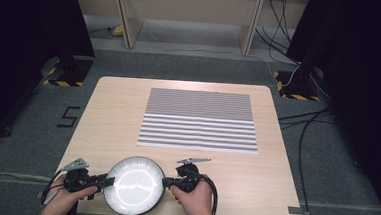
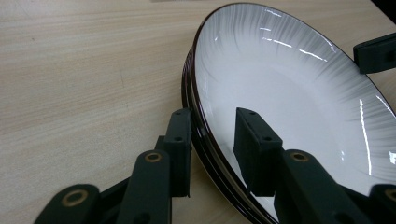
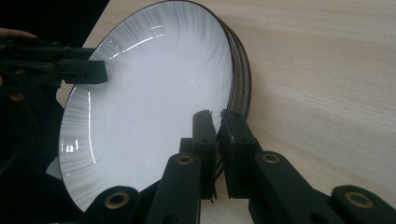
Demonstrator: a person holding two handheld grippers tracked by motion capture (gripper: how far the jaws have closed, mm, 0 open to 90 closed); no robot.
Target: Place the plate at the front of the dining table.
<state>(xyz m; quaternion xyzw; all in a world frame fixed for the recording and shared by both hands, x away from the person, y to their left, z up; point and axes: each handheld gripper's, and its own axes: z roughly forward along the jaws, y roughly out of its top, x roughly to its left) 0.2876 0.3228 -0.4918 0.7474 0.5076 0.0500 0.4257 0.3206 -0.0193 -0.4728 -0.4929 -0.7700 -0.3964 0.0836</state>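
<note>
I am clamping the right tool [image 3: 217, 116] on the plate [image 1: 134, 185] rim at the counter's [image 1: 103, 112] near edge; left tool [image 2: 215, 123] is straddling it, not yet pinching. Next, probably lifting level.

My plate [image 1: 134, 185] is round, white and shiny inside, with thin grey streaks near the edge and a dark brown rim. It looks like a few plates stacked, one on top of another. It sits near my edge of the table [image 1: 102, 122], a bit left of the middle, between my hands.
</note>
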